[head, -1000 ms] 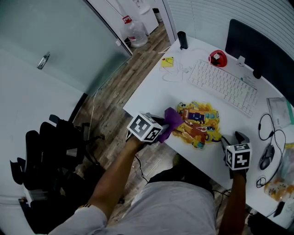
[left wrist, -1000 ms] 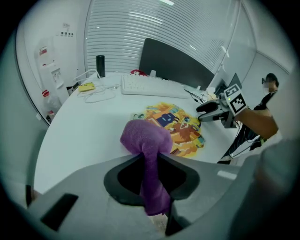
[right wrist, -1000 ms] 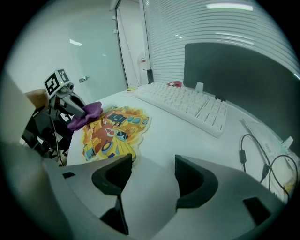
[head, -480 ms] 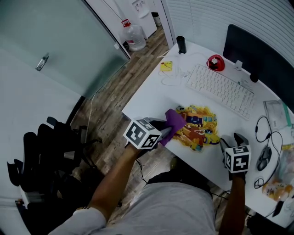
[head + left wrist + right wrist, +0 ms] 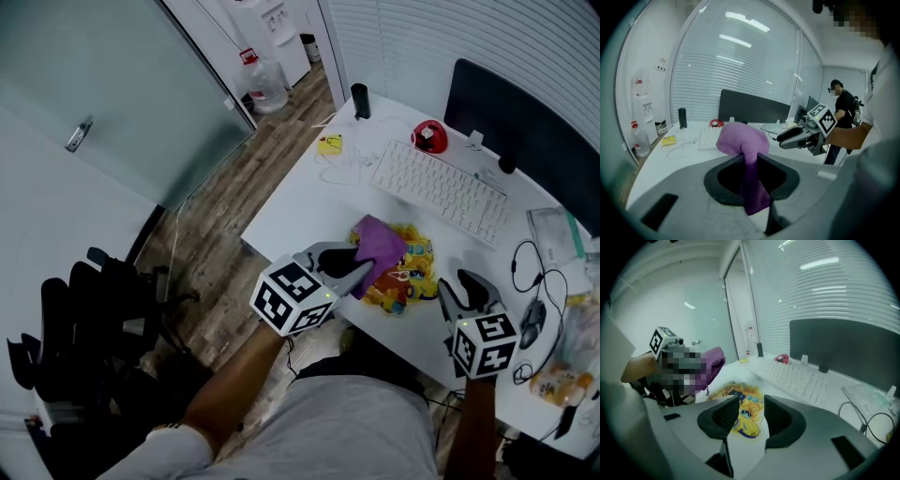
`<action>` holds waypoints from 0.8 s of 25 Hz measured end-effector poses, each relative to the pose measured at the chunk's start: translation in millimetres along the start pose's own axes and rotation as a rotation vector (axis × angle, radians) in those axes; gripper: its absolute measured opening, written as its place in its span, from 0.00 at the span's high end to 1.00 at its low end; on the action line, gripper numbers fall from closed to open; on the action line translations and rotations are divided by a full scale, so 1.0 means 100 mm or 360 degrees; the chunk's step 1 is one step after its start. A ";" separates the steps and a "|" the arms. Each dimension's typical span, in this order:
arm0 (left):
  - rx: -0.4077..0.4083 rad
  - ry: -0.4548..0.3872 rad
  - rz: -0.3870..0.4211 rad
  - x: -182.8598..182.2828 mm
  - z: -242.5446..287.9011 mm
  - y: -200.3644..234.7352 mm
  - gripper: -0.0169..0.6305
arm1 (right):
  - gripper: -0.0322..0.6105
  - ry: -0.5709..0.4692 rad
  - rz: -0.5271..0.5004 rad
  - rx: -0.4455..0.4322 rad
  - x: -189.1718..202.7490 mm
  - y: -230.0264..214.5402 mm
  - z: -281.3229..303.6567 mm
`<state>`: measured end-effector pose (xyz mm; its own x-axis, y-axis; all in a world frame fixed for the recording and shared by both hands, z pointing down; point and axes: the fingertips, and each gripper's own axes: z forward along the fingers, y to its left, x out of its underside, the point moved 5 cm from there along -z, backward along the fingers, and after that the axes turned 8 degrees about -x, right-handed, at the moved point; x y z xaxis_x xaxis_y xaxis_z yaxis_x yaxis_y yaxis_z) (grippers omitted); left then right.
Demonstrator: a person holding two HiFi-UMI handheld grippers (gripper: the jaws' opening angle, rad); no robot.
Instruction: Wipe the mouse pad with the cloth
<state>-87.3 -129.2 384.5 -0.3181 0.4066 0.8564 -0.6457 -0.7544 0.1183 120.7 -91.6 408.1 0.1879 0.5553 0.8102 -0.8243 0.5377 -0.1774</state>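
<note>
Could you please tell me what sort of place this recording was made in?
Most likely an office: a white desk carries a keyboard and a dark monitor, and a black office chair stands beside it on the wood-look floor.

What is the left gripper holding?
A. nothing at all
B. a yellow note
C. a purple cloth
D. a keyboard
C: the left gripper has its jaws shut on the cloth, which is purple and bulges out above them.
</note>
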 end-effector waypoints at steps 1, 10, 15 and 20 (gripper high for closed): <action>0.0010 -0.0077 0.0012 -0.07 -0.02 -0.04 0.85 | 0.71 -0.0060 -0.0009 -0.0019 -0.08 0.04 -0.04; 0.0061 -0.0704 0.0045 -0.58 -0.31 -0.32 0.85 | 0.85 -0.0560 -0.0092 -0.0180 -0.63 0.42 -0.43; 0.0064 -0.0939 0.0065 -0.75 -0.52 -0.44 0.85 | 0.89 -0.0793 -0.0146 -0.0263 -0.81 0.59 -0.62; 0.0062 -0.1091 0.0107 -0.84 -0.70 -0.52 0.85 | 0.90 -0.1024 -0.0202 -0.0356 -0.94 0.75 -0.78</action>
<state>-75.2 -87.8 271.4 0.1626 -0.0498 0.9854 -0.6103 -0.7898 0.0608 83.2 -53.7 275.2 -0.1352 0.0298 0.9904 -0.6741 0.7298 -0.1140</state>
